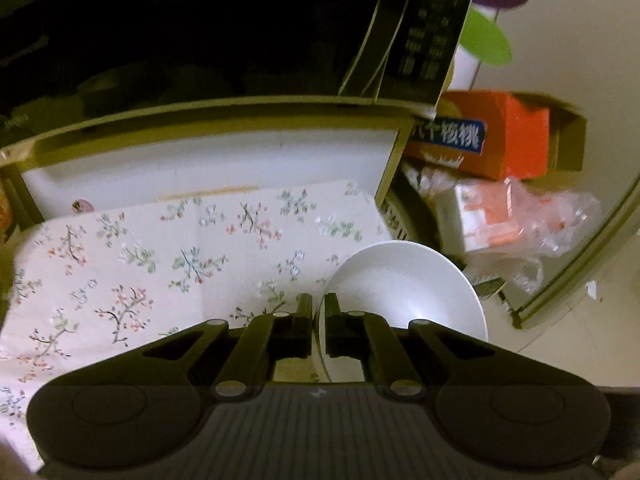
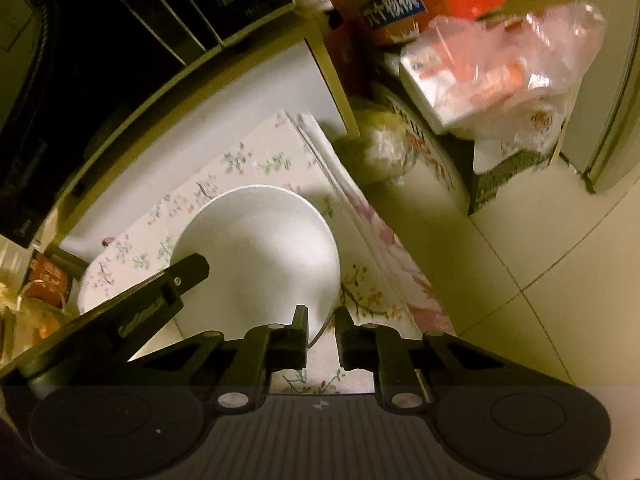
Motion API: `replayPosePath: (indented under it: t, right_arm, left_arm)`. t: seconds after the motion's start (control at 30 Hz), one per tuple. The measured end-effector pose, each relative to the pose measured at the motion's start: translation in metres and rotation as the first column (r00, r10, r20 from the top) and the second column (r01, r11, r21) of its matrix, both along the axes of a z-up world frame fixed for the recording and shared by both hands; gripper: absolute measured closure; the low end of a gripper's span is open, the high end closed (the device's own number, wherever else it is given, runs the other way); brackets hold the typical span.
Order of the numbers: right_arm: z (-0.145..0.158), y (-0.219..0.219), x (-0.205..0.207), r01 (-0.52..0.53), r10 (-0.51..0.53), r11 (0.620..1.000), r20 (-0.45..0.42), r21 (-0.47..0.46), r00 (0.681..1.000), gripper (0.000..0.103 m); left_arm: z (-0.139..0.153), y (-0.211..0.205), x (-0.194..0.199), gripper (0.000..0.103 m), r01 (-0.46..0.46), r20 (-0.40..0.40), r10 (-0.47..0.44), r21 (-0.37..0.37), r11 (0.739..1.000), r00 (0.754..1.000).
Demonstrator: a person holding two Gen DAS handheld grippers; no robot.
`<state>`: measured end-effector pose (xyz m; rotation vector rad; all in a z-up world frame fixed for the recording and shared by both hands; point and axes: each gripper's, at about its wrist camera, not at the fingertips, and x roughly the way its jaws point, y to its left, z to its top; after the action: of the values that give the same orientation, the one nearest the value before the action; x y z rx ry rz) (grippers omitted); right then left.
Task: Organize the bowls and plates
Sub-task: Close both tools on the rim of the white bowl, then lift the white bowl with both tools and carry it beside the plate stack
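- Left wrist view: left gripper (image 1: 318, 312) is pinching the near rim of the white bowl (image 1: 404, 284) — one finger inside the rim, one outside, gap nearly gone.
- Bowl sits at the right edge of the flowered cloth (image 1: 132, 264), part of it past that edge toward the clutter; I can't tell whether it rests on the cloth or hangs from the grip.
- Beyond the bowl to the right: an orange carton (image 1: 496, 136) and a plastic-wrapped pack (image 1: 516, 220). Above the cloth, a dark microwave (image 1: 200, 28).
- Right wrist view: right gripper (image 2: 322, 326) is just at the bowl's (image 2: 260, 248) near-right rim, fingers a little spread; the rim edge runs into the gap, but contact isn't clear — can't tell if it grips.
- The left gripper's finger (image 2: 176, 280) shows at the bowl's left rim in this view, so both tools are on the same bowl.
- Bowl lies over the flowered cloth (image 2: 360, 280), tiled floor (image 2: 520, 280) off to the right of it.
- Judgement: step is moving this bowl to its spot. Keep the rim seated deep between the fingers, keep the bowl level, move it slowly — glazed rim likely slips.
- Steer clear of the plastic-wrapped pack and the cloth's edge. No plates or other bowls in sight, so progress unclear.
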<state>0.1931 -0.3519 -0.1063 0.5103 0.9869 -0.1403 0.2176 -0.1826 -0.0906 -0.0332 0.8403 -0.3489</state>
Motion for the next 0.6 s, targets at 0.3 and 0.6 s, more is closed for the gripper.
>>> replayPosePath:
  t: [0.3,0.6]
  right_arm:
    - [0.05,0.003,-0.026,-0.05,0.055,0.998,0.108,-0.048,0.993,0.092]
    - [0.086,0.02,-0.073,-0.123,0.153,0.977,0.171,-0.174,0.973,0.092]
  left_arm:
    - [0.037,0.01,-0.04,0.099,-0.031,0.067,0.032,-0.028,0.999,0.997]
    - [0.057,0.029,-0.089,0.099,-0.076,0.067,0.083,-0.089,0.993,0.994]
